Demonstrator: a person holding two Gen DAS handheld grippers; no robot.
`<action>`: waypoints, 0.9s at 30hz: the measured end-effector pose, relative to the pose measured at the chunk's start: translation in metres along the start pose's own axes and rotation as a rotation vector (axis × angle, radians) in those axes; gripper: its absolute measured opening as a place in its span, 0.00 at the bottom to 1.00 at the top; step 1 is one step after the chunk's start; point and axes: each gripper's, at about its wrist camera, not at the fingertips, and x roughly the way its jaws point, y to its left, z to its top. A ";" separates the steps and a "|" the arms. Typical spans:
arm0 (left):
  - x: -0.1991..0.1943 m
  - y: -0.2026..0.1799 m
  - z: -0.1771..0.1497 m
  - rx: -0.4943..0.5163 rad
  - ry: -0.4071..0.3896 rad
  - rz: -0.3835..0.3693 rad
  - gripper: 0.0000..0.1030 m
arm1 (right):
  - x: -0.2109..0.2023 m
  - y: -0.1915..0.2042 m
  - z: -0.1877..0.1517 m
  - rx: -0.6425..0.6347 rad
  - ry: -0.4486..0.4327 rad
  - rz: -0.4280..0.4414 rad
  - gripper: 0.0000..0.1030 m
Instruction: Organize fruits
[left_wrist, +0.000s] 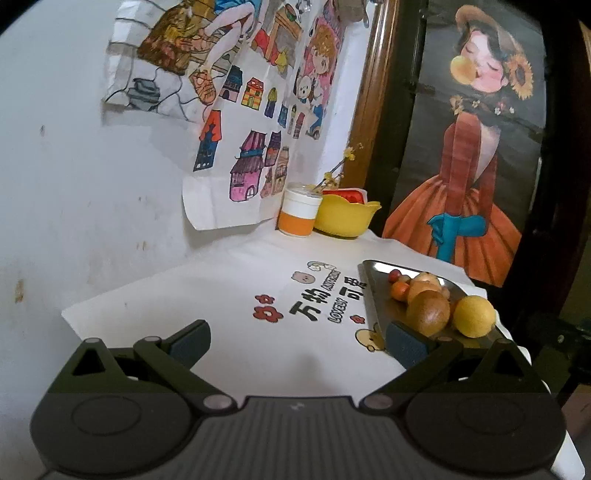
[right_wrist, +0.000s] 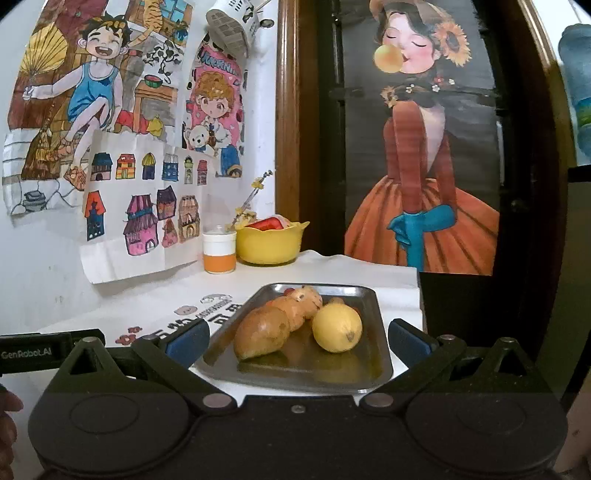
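**Fruit tray ahead of two spread grippers**

The right gripper (right_wrist: 297, 341) hangs with its jaws wide apart and nothing between them, looking straight down the length of a metal tray (right_wrist: 376, 314) that lies at 12 o'clock just past its fingertips. On the tray, a yellow lemon (right_wrist: 337, 328) sits at about 1 o'clock, touching a brown kiwi-like fruit (right_wrist: 263, 332) at 11 o'clock. Behind them, a row of smaller orange-brown fruits (right_wrist: 301, 299) runs toward the tray's far end.

The left gripper (left_wrist: 297, 341) is also spread wide and empty, over a white tablecloth (left_wrist: 207, 291) printed with flowers and Chinese characters. From its camera the same tray (left_wrist: 376, 275) lies at 2 o'clock, its near corner just beside the right-hand finger pad (left_wrist: 406, 345); the lemon (left_wrist: 474, 316) and the brown fruit (left_wrist: 428, 313) sit side by side at that end.

At the table's far edge, toward 12 o'clock, an orange-and-white cup (right_wrist: 219, 251) stands beside a yellow bowl (right_wrist: 271, 242) holding something red. Children's drawings (right_wrist: 144, 206) cover the wall.
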 end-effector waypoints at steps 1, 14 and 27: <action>-0.001 0.001 -0.004 -0.009 -0.002 0.002 1.00 | -0.002 0.001 -0.002 0.000 -0.003 -0.001 0.99; -0.013 0.009 -0.019 -0.015 -0.021 0.039 1.00 | -0.020 0.000 -0.019 0.042 -0.034 -0.022 0.99; -0.019 0.005 -0.034 0.044 -0.023 0.036 1.00 | -0.025 0.003 -0.041 0.030 0.007 -0.050 1.00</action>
